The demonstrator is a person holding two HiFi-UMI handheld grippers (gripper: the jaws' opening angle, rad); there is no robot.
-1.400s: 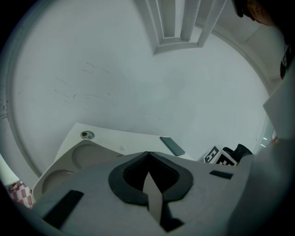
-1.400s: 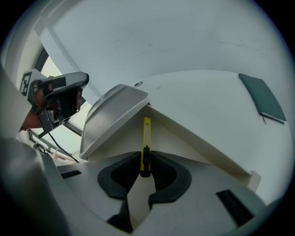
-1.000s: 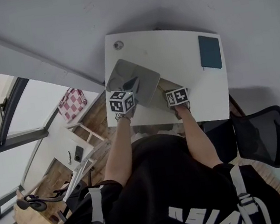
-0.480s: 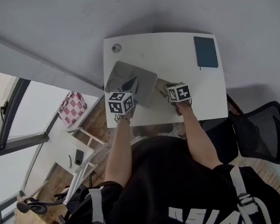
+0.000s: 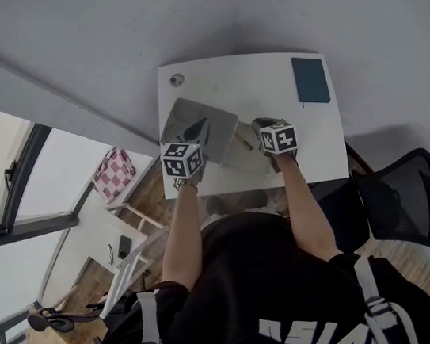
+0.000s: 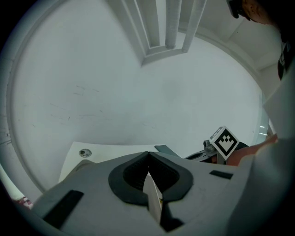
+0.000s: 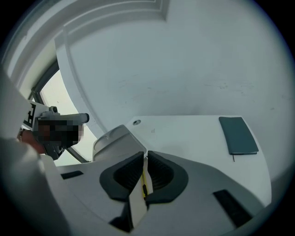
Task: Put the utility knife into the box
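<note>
Head view: the left gripper (image 5: 201, 129) hangs over the grey box (image 5: 183, 116) at upper centre, the right gripper (image 5: 262, 124) just right of it; left gripper view: jaws clenched, seemingly empty; right gripper view: jaws pinch a thin yellow strip at lower centre, likely the utility knife (image 7: 144, 182), which looks light, stiff and slick and is best gripped mid-handle
</note>
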